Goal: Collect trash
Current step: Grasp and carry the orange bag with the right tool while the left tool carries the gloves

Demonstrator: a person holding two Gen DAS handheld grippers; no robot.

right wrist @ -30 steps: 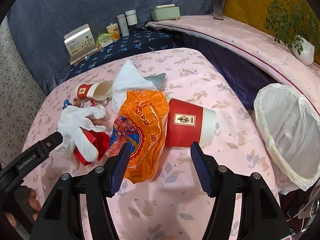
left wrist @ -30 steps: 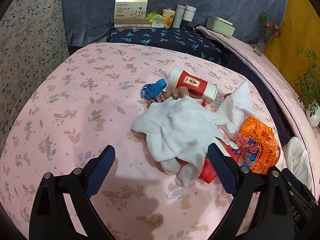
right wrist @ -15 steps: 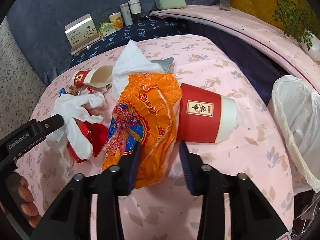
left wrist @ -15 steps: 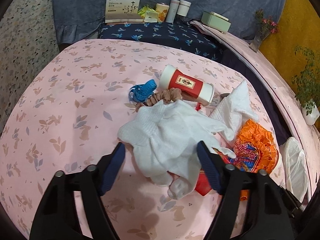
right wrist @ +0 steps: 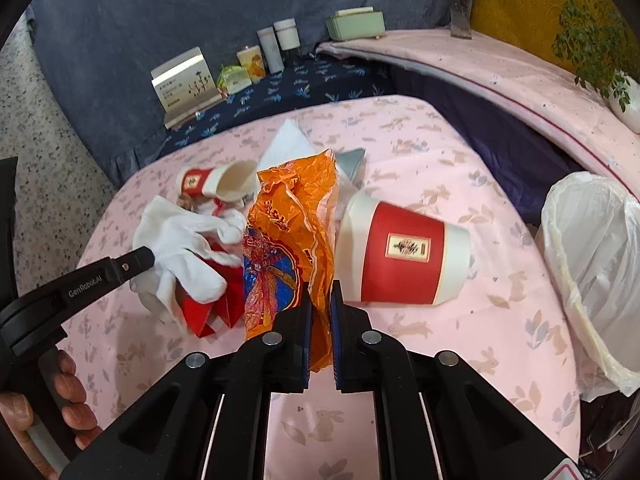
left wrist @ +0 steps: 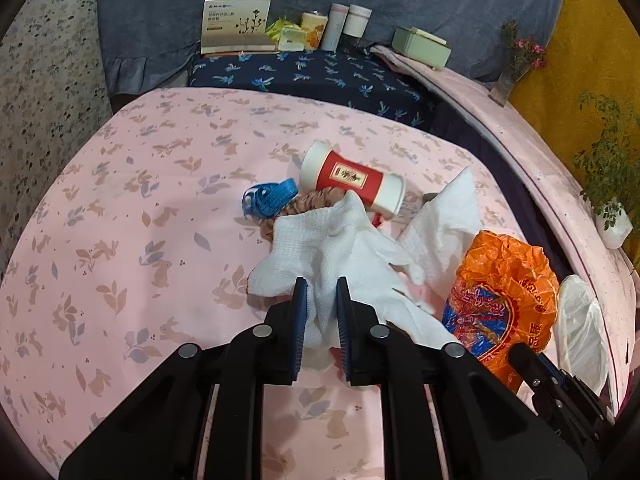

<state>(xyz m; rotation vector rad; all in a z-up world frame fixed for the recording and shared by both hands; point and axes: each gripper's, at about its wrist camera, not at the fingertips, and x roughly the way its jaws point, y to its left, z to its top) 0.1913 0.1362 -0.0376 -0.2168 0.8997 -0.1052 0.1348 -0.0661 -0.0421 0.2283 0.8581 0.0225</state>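
On the pink bench [left wrist: 120, 220], left to right: the left tongs [left wrist: 320, 300] are closing on a bunched white glove [left wrist: 340, 248], fabric pinched between the pads. The right tongs [right wrist: 318, 300] are clamped on the crinkled orange wrapper [right wrist: 296, 220]. Both should probably lift straight up so neighbouring scraps are not dragged along. 1 red cup [right wrist: 404, 252] lies just beside the wrapper; the lined bin [right wrist: 592, 248] waits right.

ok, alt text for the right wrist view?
The right gripper is shut on an orange plastic wrapper on a pink tablecloth, beside a tipped red paper cup. A white lined bin stands at right.
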